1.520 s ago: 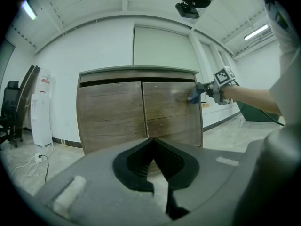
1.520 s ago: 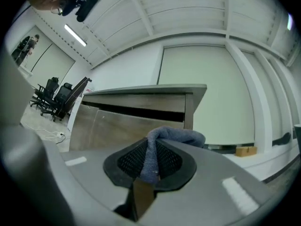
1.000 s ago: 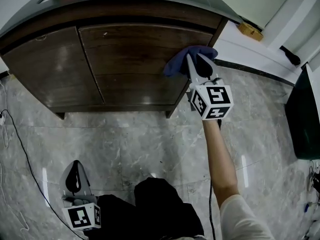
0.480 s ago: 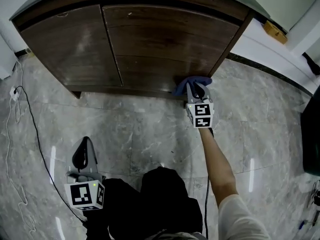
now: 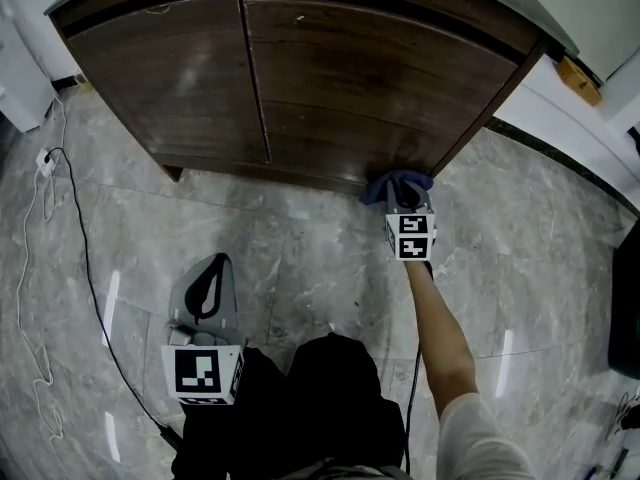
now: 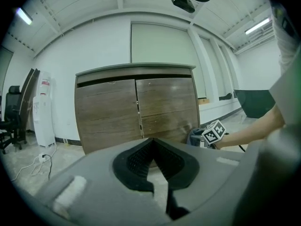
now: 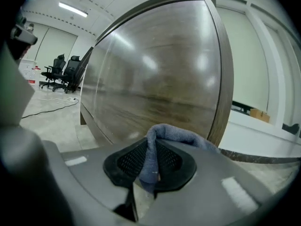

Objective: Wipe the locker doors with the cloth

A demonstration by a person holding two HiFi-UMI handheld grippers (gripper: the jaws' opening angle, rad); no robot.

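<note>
The brown wooden locker has a left door point(image 5: 170, 78) and a right door point(image 5: 370, 88). A blue cloth point(image 5: 395, 181) is pressed against the bottom right corner of the right door, close to the floor. My right gripper point(image 5: 405, 200) is shut on it. In the right gripper view the cloth point(image 7: 178, 135) bulges out between the pads of that gripper point(image 7: 153, 147), right in front of the door point(image 7: 155, 79). My left gripper point(image 5: 214, 261) hangs low at the lower left, well back from the locker. It point(image 6: 151, 142) is shut with nothing in it.
A white cable point(image 5: 50, 268) trails over the grey marble floor at the left. A white water dispenser point(image 6: 43, 112) and an office chair point(image 6: 11, 117) stand left of the locker. A dark object point(image 5: 625, 298) sits at the right edge.
My right gripper has slid down the right door with the cloth, from its upper right part to its bottom right corner. The left gripper has shifted a little towards the locker.
</note>
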